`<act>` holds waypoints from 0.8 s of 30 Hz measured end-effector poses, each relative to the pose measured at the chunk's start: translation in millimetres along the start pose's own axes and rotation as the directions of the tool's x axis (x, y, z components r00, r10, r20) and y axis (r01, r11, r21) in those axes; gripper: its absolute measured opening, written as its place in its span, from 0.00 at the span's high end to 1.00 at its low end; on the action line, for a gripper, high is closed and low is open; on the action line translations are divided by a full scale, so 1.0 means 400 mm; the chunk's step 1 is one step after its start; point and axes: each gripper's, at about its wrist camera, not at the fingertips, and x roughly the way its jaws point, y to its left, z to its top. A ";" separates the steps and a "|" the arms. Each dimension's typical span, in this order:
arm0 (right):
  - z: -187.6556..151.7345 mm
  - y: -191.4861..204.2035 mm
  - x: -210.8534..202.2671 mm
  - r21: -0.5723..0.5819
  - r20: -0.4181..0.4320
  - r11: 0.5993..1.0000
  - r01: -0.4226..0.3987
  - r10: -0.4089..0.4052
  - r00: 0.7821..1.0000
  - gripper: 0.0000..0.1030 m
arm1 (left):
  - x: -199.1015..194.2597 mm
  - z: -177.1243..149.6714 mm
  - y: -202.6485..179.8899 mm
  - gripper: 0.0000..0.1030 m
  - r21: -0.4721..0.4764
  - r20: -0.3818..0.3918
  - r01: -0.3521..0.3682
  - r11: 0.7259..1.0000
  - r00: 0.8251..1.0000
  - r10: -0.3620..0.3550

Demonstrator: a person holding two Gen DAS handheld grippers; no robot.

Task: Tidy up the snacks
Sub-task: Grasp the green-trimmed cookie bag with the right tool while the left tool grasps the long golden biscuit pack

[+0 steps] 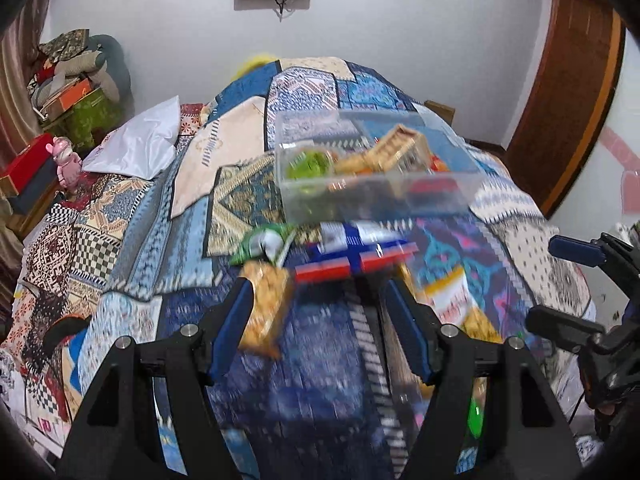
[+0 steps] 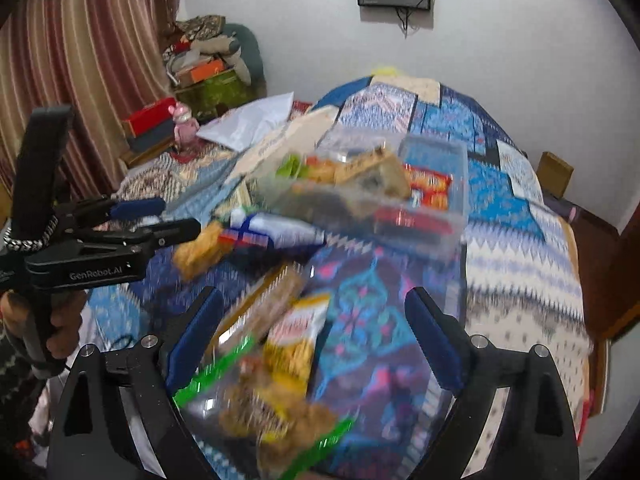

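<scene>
From the left wrist, the left gripper hangs with jaws apart and empty over the patchwork bedspread; the clear plastic box of snacks sits beyond it, a red-and-blue packet just before the box.

From the right wrist, the right gripper gapes wide, unladen, above loose snack packets lying near the box.

A clear plastic box sits open on the patchwork bed, part-filled with snack packets. Nearer, loose packets lie scattered: a blue-and-red wafer pack, yellow packets, green-edged bags.
</scene>
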 end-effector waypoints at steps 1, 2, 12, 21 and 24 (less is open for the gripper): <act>-0.018 0.006 0.002 -0.002 -0.010 1.000 0.000 0.000 1.000 0.12 | -0.005 -0.017 -0.007 0.34 0.003 -0.005 0.010 1.000 1.000 -0.010; -0.032 0.007 0.003 0.003 -0.020 1.000 -0.004 0.004 1.000 0.12 | -0.008 -0.029 -0.010 0.34 0.003 -0.011 0.017 1.000 1.000 -0.017; -0.124 0.045 0.063 0.003 -0.163 0.991 -0.135 0.134 0.977 0.12 | 0.007 -0.115 -0.025 0.34 -0.023 -0.084 0.058 0.998 0.995 -0.060; -0.123 -0.029 0.089 0.104 -0.136 0.984 -0.147 0.160 0.978 0.48 | 0.058 -0.109 -0.038 0.34 -0.061 -0.121 0.095 0.994 0.987 -0.101; -0.123 -0.055 0.084 0.127 -0.111 0.983 -0.134 0.148 0.983 0.56 | 0.079 -0.101 -0.063 0.34 -0.048 -0.136 0.113 0.992 0.984 -0.118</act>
